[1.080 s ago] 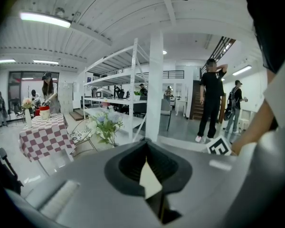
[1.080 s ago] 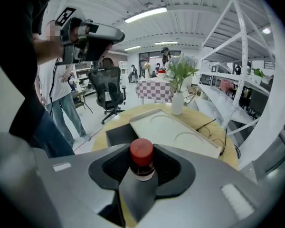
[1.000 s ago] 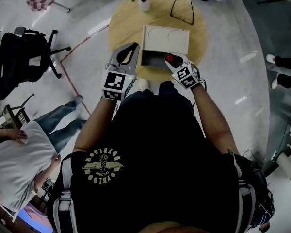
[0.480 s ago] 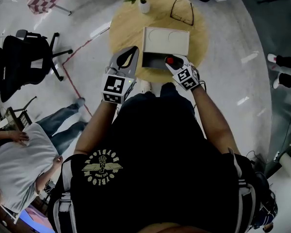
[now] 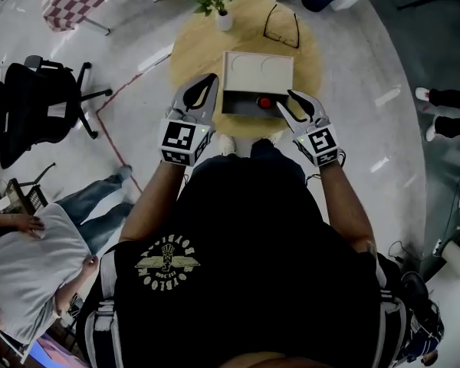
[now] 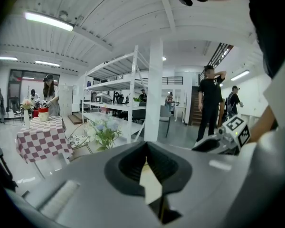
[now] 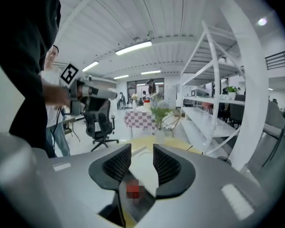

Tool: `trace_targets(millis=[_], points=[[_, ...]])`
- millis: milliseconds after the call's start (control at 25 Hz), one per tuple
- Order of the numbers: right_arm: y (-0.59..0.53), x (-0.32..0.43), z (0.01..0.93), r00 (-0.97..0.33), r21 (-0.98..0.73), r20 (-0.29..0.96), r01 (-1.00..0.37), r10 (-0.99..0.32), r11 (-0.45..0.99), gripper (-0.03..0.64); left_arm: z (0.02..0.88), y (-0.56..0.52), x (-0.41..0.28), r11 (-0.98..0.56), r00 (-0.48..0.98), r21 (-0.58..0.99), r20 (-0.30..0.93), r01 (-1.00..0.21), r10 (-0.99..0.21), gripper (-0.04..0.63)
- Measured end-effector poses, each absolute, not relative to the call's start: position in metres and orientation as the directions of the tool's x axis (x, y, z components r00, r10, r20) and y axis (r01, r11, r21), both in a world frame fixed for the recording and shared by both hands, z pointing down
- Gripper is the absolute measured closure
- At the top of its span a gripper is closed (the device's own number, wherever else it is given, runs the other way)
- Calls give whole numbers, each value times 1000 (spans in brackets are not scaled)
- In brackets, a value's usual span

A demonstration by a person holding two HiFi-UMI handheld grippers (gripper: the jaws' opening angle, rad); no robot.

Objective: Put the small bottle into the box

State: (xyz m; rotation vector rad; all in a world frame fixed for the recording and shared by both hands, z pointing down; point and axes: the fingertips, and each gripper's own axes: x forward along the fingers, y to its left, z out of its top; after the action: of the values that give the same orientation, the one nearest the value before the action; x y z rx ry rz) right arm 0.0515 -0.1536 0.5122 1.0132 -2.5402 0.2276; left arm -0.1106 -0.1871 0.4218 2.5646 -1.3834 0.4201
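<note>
With the small bottle (image 5: 265,103) standing in the box's (image 5: 245,75) near compartment on the bench (image 5: 192,44), placing looks done: the right gripper (image 5: 285,100), jaws apart though just narrowing with nothing between them, need only back clear, while the left gripper (image 5: 209,79) waits closed and empty.

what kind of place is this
Probably an open-plan office or lab workspace: tall white shelving racks, a black office chair on a glossy floor, and a round wooden table.

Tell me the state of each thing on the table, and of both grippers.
Box: open.
Small bottle: in the box, not held.
Left gripper: shut, empty.
Right gripper: open, jaws just closing slightly, nothing between them.
Vase: upright.
</note>
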Motion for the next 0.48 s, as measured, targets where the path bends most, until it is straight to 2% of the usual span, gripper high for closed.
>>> trace_targets(millis=[160,280,480], points=[[-157,65,448,-620,5,275,-763,-735,646,602,414,-187,-108,-545,532,51,306,-837,-790,595],[-157,70,414,-607,-20,202,-787,-769,616,611,398,-188,-103,-551,543,56,270,-833,-795,595],[-159,83,372,-556,-4,150,-827,-817,562,611,379,-187,-92,-565,558,49,242,-824,-793,595]])
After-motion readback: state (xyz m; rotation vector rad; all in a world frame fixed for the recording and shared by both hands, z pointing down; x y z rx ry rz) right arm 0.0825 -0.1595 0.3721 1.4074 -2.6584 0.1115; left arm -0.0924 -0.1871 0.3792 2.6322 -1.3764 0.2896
